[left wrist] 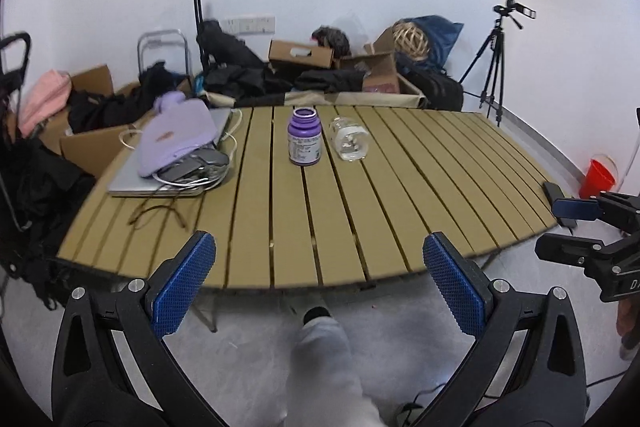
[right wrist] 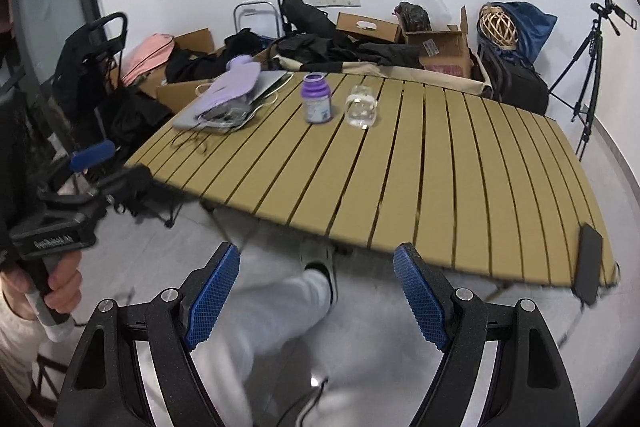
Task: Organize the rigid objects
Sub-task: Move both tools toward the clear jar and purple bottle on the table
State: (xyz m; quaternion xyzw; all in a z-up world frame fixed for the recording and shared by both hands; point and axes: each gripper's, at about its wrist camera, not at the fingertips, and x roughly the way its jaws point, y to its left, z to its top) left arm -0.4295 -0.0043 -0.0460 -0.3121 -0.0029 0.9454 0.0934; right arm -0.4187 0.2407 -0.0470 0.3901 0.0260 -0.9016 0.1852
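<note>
Nothing grabbed yet. My left gripper (left wrist: 318,283) and right gripper (right wrist: 316,297) both spread wide, empty, off the table's (left wrist: 400,195) near edge. 2 items at the far side: purple bottle (left wrist: 304,137) upright, clear jar (left wrist: 349,139) just beside it, tipped. All sorting left.

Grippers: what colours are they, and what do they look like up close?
Each has a black plastic frame with triangle-shaped cutouts and round silver bolts. The jaws carry blue pads with a bumpy grid texture. The left gripper and right gripper look the same. In the right wrist view, the left gripper's black body has white lettering too blurry to read, and a bare hand holds its handle below a black sleeve.
</note>
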